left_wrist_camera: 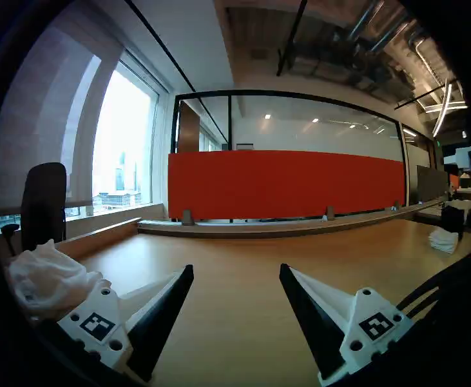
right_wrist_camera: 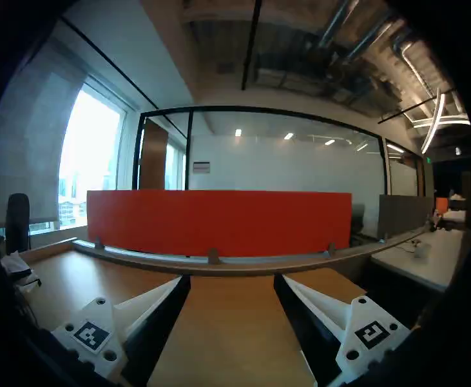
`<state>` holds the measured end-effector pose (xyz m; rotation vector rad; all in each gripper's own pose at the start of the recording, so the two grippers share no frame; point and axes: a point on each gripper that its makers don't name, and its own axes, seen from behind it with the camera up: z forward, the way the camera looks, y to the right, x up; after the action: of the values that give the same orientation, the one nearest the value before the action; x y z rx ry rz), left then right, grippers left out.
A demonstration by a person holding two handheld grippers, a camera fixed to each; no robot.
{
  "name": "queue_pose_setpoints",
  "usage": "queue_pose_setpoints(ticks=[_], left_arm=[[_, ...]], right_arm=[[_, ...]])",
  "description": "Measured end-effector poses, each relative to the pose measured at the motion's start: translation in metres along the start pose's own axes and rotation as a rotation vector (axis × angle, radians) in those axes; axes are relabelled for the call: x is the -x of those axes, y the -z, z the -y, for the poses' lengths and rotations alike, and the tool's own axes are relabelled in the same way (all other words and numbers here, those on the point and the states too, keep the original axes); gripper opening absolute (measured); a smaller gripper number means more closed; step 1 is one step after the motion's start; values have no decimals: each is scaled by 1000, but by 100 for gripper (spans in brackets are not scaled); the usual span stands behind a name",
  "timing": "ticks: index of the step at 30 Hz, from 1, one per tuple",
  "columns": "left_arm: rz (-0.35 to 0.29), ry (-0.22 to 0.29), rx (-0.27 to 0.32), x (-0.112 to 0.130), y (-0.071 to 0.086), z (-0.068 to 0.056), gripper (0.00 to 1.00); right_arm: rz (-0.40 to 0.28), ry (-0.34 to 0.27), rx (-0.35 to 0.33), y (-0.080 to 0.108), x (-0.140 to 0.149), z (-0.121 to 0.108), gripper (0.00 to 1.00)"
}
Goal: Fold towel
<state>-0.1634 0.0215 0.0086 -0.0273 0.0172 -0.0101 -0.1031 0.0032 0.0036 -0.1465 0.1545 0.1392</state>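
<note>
on the pale wooden surface (left_wrist_camera: 235,248), at the far left of the left gripper view, the towel (left_wrist_camera: 45,280) is lying in a loose, crumpled white heap. it is sitting just beside the outer side of one finger of the left tool (left_wrist_camera: 235,267); whether cloth and finger are touching i cannot tell. the left tool is hovering low over the bare wood with its two fingers spread wide, and nothing is sitting between them. behind the towel a dark chair (left_wrist_camera: 42,206) is standing in front of a bright window (left_wrist_camera: 122,155). an orange divider (left_wrist_camera: 287,184) is running along the far edge of the surface. far off to the right, near that edge, a small white bundle (left_wrist_camera: 442,240) is resting on the wood, well apart from the towel; it is too small to tell how it is lying.

in the right gripper view the right tool (right_wrist_camera: 230,278) is also gaping wide over bare wood, gripping nothing. a bit of white cloth (right_wrist_camera: 17,266) is showing at the far left edge, partly hidden, well apart from the tool's fingers. the same orange divider is crossing the middle of the view, and a white desk (right_wrist_camera: 422,258) is standing off to the right.
</note>
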Motion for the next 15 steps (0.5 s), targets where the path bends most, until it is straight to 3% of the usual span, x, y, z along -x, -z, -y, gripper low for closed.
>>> queue_pose_setpoints(ticks=[15], left_arm=[[0,0,0,1,0,-1,99]], right_arm=[[-8,-46,-3,-5,40,-17,100]])
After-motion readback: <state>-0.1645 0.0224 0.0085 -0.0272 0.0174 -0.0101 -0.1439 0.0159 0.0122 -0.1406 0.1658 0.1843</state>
